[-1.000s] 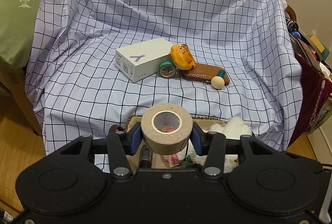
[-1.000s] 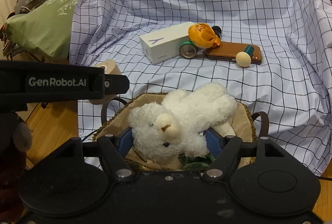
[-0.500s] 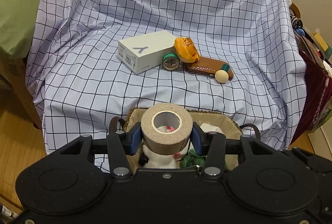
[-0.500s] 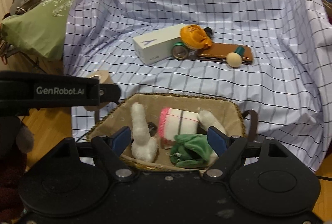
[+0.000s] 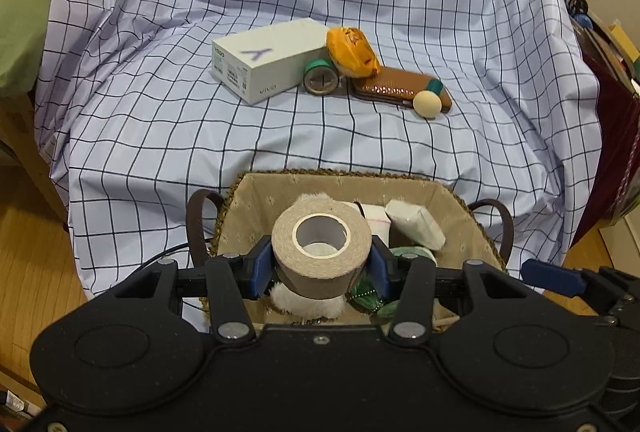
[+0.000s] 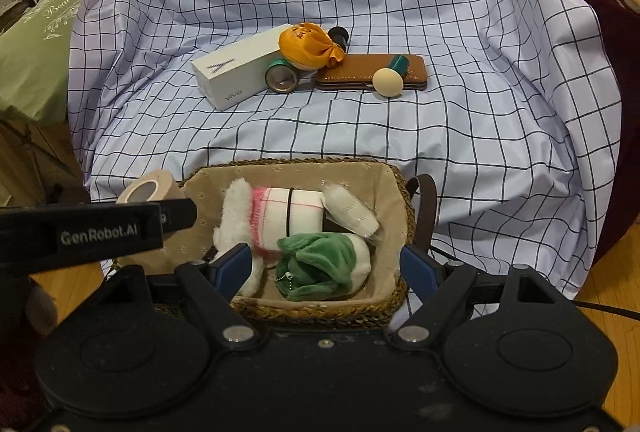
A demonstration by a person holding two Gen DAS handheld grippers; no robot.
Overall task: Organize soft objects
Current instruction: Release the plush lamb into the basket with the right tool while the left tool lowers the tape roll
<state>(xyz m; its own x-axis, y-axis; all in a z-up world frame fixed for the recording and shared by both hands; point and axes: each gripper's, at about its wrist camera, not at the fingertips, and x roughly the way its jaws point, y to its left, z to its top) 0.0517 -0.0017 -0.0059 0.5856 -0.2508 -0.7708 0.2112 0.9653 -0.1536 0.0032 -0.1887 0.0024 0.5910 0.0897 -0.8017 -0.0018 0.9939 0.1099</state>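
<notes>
Tape roll (image 5: 320,256): light, stiff, squeezed across its sides by left gripper (image 5: 320,264) over basket (image 6: 320,312); right gripper (image 6: 326,264) wide open, empty.

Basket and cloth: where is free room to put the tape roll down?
The basket is crowded with soft things. Bare checked cloth lies between the basket's far rim and the white box, and to the box's left. The left tongs hold the tape roll.

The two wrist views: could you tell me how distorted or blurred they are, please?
Left wrist view: fisheye bends the blue checked cloth grid; the beige tape roll is sharp. Right wrist view: same bowing, dark corners; the woven lined basket is sharp.
</notes>
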